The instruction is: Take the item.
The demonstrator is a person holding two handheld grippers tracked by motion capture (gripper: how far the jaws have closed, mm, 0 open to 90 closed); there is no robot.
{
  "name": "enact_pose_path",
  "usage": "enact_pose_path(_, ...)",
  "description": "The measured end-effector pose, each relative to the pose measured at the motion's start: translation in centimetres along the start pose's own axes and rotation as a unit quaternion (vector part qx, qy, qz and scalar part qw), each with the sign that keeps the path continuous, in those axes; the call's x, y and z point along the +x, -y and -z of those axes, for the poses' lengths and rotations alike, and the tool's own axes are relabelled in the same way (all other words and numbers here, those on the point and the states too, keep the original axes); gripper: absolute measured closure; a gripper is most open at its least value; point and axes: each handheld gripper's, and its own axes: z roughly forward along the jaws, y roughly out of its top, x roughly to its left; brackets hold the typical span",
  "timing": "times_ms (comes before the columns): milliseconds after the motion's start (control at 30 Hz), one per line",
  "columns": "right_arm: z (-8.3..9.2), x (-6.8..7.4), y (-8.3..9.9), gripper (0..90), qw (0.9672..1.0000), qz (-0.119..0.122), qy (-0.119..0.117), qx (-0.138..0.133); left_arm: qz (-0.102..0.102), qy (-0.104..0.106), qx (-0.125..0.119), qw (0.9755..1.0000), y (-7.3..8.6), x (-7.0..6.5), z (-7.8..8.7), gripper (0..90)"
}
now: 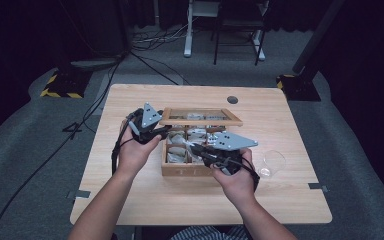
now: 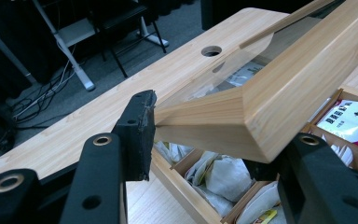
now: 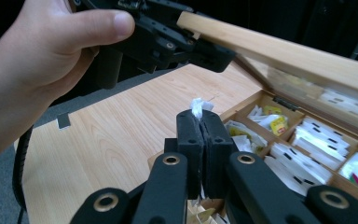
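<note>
A white tea bag [image 3: 200,106] is pinched at its top between the closed jaws of the right gripper [image 3: 203,122], only a crumpled tip of it showing above the pads. It hangs just above the near edge of the wooden box [image 1: 180,169], which sits at the middle of the table [image 1: 130,195]. The box's compartments hold more packets [image 3: 307,140] in white and coloured wrappers. Over the box's far side its glass-paned lid [image 1: 200,116] stands raised, and the left gripper [image 1: 163,131] grips the lid's left corner, jaws closed on the wooden frame [image 2: 205,122]. To the right of the box lies a clear glass [image 1: 272,162].
</note>
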Motion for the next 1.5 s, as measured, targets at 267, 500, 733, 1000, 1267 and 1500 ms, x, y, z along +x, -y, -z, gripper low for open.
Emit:
enact_pose_path(267,3.4,-1.0,0.3,88.3,0.9996,-0.004,0.021,-0.021,0.0,0.0,0.0,1.0,0.0,0.0,0.0,51.1)
enact_pose_path(500,6.6,-2.0,0.9,88.3,0.9982,-0.012,0.041,-0.041,-0.002,-0.005,0.002,1.0,0.0,-0.1,0.0,51.2)
enact_pose_path(733,9.7,-3.2,2.2,88.3,0.9958,-0.027,0.068,-0.056,-0.007,-0.008,0.007,0.9999,0.0,-0.3,-0.2,50.8)
enact_pose_path(1000,12.4,-4.6,2.7,88.3,0.9924,-0.039,0.094,-0.068,-0.008,-0.011,0.009,0.9999,0.1,-0.4,-0.3,50.4)
enact_pose_path(1267,14.1,-5.6,3.0,88.3,0.9894,-0.045,0.119,-0.07,-0.008,-0.01,0.01,0.9999,0.2,-0.4,-0.3,50.2)
enact_pose_path(1500,15.3,-6.6,3.5,88.3,0.9869,-0.049,0.137,-0.07,-0.008,-0.011,0.01,0.9999,0.2,-0.4,-0.3,50.2)
